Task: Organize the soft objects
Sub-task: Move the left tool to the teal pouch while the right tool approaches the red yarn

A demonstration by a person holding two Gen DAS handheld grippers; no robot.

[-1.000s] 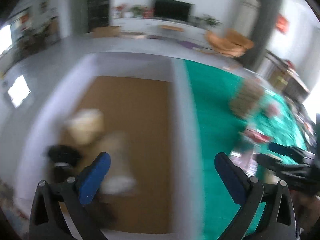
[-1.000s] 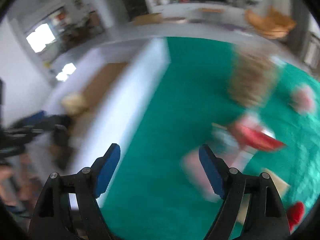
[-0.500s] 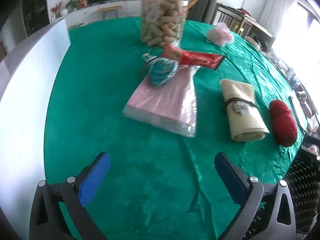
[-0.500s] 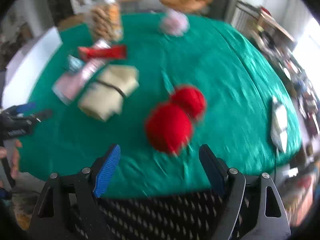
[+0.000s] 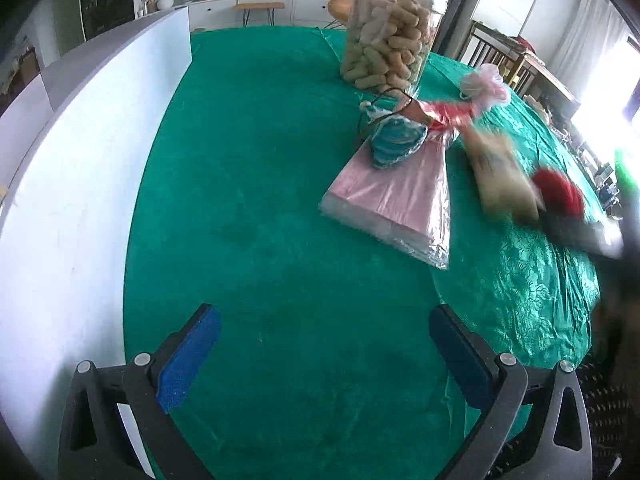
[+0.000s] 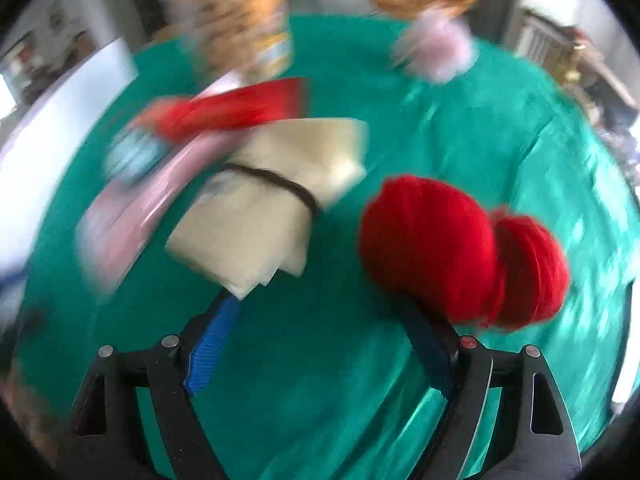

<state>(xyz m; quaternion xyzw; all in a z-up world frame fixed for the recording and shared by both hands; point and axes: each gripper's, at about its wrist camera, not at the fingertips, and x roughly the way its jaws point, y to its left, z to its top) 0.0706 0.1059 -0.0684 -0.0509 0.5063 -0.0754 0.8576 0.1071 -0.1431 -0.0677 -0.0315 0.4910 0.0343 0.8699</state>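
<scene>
Since half a second ago, the left gripper has been drawn back and turned leftward, so that more of the white panel at the desk's left edge is seen; its jaws are spread wide over bare green cloth, with nothing held. The pink wrapped pack, topped by a blue-patterned pouch, is now placed right of centre, before the jar of pale pellets.

The right gripper has been brought closer to the soft things. Its jaws are open and empty. The cream folded cloth, bound by a dark band, is found just above the left finger, and the red yarn, two rounded fuzzy lumps pressed together, lies over the right finger's tip. The view is blurred by motion.
</scene>
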